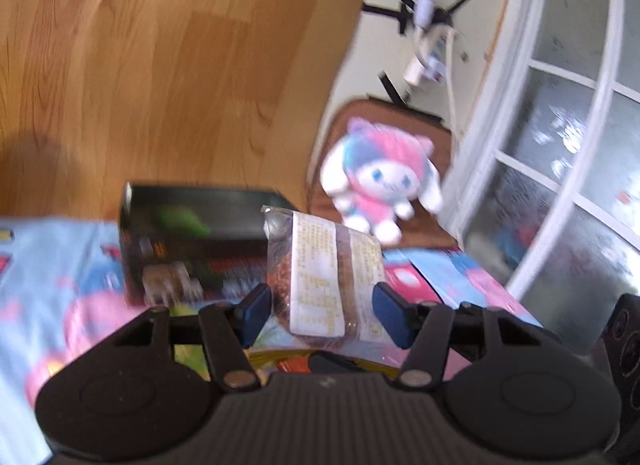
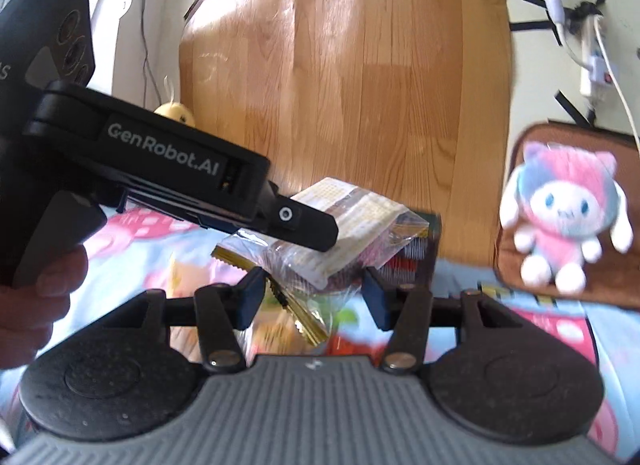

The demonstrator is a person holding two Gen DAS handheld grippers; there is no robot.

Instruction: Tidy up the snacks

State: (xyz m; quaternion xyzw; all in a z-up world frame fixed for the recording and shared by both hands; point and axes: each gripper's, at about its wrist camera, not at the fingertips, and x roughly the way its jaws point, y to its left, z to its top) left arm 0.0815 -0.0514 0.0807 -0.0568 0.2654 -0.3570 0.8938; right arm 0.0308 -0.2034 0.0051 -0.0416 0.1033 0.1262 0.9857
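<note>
My left gripper (image 1: 325, 315) is shut on a clear snack packet (image 1: 320, 277) with a white printed label, lifted above the cloth. From the right wrist view that same left gripper (image 2: 320, 235) reaches in from the left with the labelled packet (image 2: 360, 209) at its tip. Just below it, my right gripper (image 2: 314, 297) has its blue pads pressed on a crinkled clear bag with a gold edge (image 2: 296, 305). I cannot tell whether the bag and the labelled packet are joined. A dark printed box (image 1: 192, 237) stands behind the packet.
A blue and pink patterned cloth (image 1: 60, 265) covers the surface. A pink and white plush toy (image 1: 376, 181) sits on a brown cushion (image 1: 424, 133) at the right. A wood-grain panel (image 2: 360, 65) stands behind, and a glazed white door (image 1: 560, 145) at the far right. A hand (image 2: 40, 285) holds the left gripper.
</note>
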